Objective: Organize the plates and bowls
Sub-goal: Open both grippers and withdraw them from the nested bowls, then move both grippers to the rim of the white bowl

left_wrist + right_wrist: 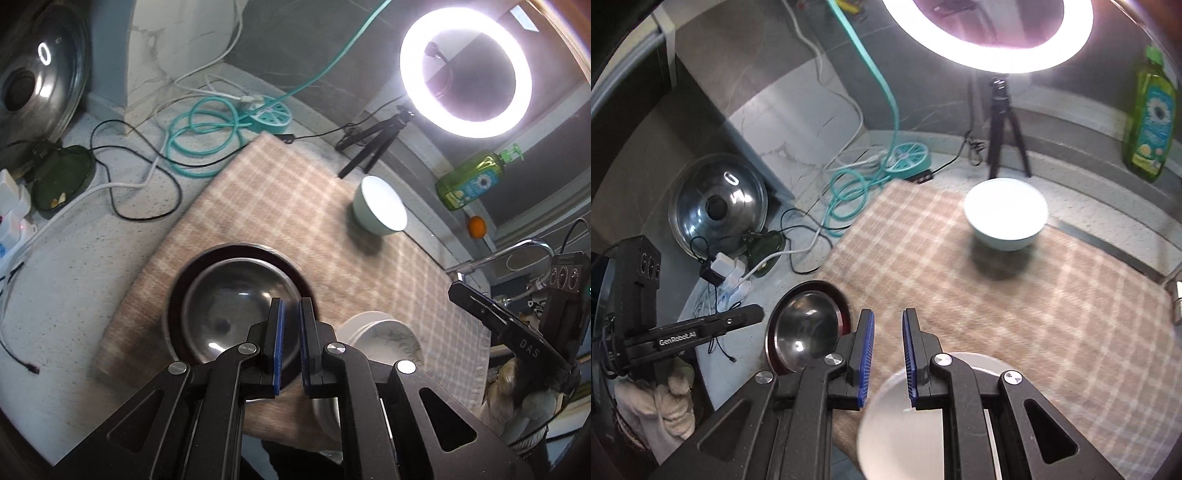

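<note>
A steel bowl (229, 310) sits inside a dark red plate (295, 277) on the checked cloth (280, 206). My left gripper (290, 306) hovers over the bowl's right rim, shut, holding nothing. Right of it lies a stack of white plates (384, 336). A mint bowl (380, 210) stands alone at the far side of the cloth. In the right wrist view, my right gripper (888, 315) hangs above a white plate (908, 435) at the cloth's near edge, its pads a narrow gap apart with nothing between them. The steel bowl (803, 332) and the mint bowl (1004, 214) show there too.
A lit ring light on a small tripod (1003, 125) stands behind the cloth. Teal and white cables (207, 122) lie coiled at the back left, near a steel pot lid (718, 206) propped against the wall. A green soap bottle (1150, 118) and a tap (517, 247) are at the right.
</note>
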